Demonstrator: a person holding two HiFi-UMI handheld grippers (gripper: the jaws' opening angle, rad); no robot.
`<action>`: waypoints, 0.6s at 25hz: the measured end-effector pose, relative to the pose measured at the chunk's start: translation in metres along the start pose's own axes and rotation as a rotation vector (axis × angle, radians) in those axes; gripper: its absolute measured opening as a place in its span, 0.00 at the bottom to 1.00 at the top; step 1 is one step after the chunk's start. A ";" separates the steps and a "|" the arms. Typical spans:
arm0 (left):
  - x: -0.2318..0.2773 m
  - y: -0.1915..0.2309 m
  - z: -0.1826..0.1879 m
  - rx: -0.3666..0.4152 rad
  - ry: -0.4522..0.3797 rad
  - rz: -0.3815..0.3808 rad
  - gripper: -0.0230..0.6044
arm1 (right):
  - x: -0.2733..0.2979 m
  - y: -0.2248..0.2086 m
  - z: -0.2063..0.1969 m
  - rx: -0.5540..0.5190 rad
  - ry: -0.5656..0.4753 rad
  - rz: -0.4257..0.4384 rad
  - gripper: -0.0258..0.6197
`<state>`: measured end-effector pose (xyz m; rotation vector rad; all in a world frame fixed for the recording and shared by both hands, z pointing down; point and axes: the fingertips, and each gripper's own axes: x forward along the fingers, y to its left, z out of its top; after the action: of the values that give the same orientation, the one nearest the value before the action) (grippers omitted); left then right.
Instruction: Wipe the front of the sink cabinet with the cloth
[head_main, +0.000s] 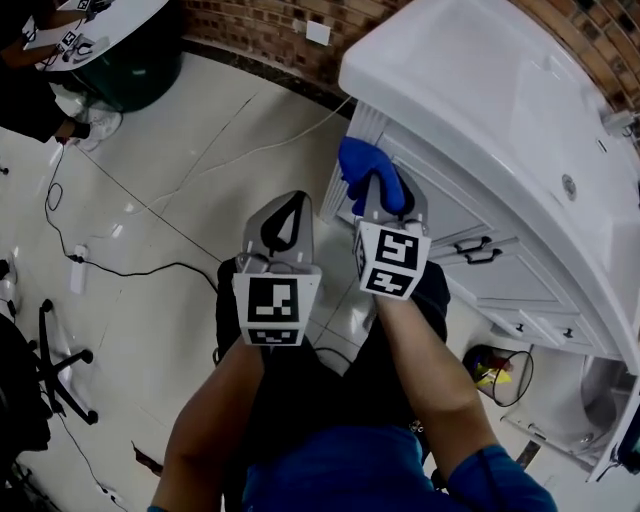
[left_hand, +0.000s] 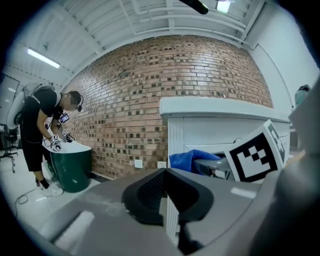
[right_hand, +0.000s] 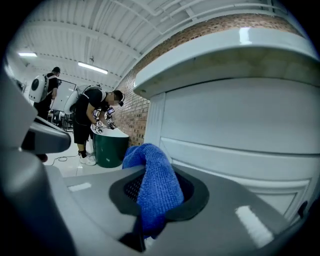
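Blue fuzzy cloth (right_hand: 156, 187) pinched in right hand-held gripper (right_hand: 159, 202); left hand-held gripper (left_hand: 165, 186) apparently closed.

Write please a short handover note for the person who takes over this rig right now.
Right gripper: shut on the blue cloth, held up close to the front of the sink cabinet, near its corner. Whether they touch is unclear.
Left gripper: shut, empty, beside the right one.
Done: the cloth is gripped and brought to the cabinet.
Left: wipe across the cabinet front. No wiped area shows yet.

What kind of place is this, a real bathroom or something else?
Probably a large test hall, not a home bathroom: the sink cabinet stands by a brick wall, cables cross the floor.
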<state>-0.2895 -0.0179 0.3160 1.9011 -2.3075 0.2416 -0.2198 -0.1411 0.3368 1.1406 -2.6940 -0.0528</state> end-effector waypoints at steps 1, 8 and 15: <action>0.007 -0.002 -0.008 -0.017 0.006 -0.005 0.05 | 0.002 0.000 -0.009 -0.004 0.018 -0.001 0.13; 0.043 -0.008 -0.034 -0.053 0.014 -0.051 0.05 | 0.019 0.011 -0.069 -0.031 0.112 0.031 0.13; 0.063 -0.009 -0.073 -0.044 0.036 -0.042 0.05 | 0.033 0.023 -0.141 -0.098 0.259 0.079 0.13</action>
<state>-0.2921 -0.0646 0.4008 1.9067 -2.2287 0.2166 -0.2283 -0.1413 0.4827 0.9412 -2.4754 -0.0233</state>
